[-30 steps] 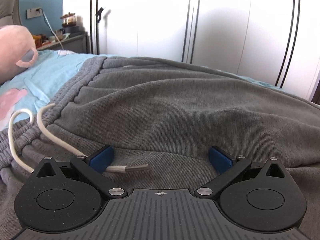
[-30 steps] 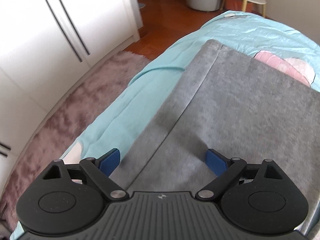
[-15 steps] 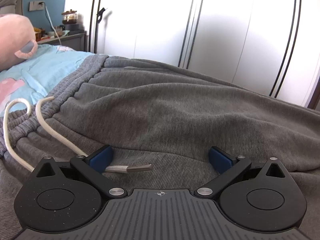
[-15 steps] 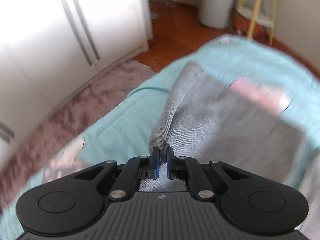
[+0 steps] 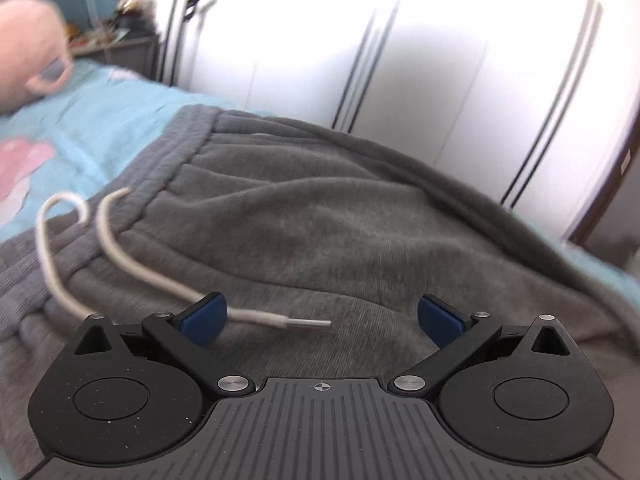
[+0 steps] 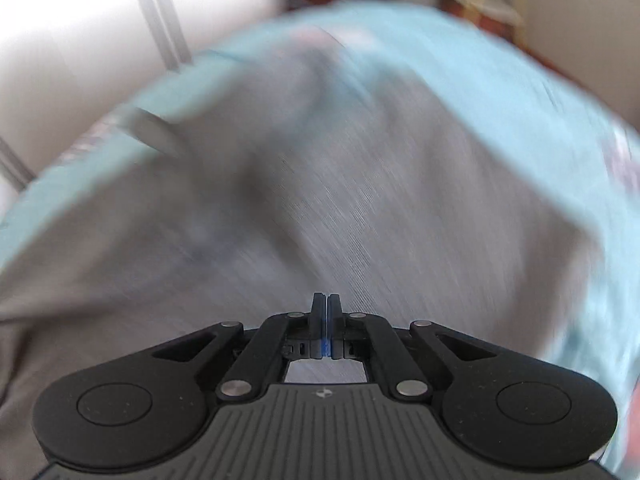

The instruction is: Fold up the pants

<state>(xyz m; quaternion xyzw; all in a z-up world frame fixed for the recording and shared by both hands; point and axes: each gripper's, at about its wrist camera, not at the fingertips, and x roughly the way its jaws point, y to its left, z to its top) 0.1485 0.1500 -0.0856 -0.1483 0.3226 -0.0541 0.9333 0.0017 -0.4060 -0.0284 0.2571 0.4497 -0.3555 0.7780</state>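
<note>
Grey sweatpants (image 5: 320, 216) lie on a light blue bedsheet (image 5: 84, 132). The ribbed waistband (image 5: 160, 168) runs up the left, with a white drawstring (image 5: 132, 256) looping over it; its metal tip lies between my fingers. My left gripper (image 5: 322, 316) is open just above the cloth near the waistband, holding nothing. In the blurred right wrist view my right gripper (image 6: 325, 308) is shut on the grey pants fabric (image 6: 360, 200), which spreads out ahead of it over the sheet (image 6: 500, 92).
White wardrobe doors (image 5: 400, 52) with dark strips stand behind the bed. A pink plush toy (image 5: 28, 52) lies at the far left on the sheet, with a cluttered nightstand (image 5: 120, 40) behind it.
My right gripper closed on the pant leg edge and is carrying it, the view sweeping fast. My left gripper lifted and tilted slightly, staying open.
</note>
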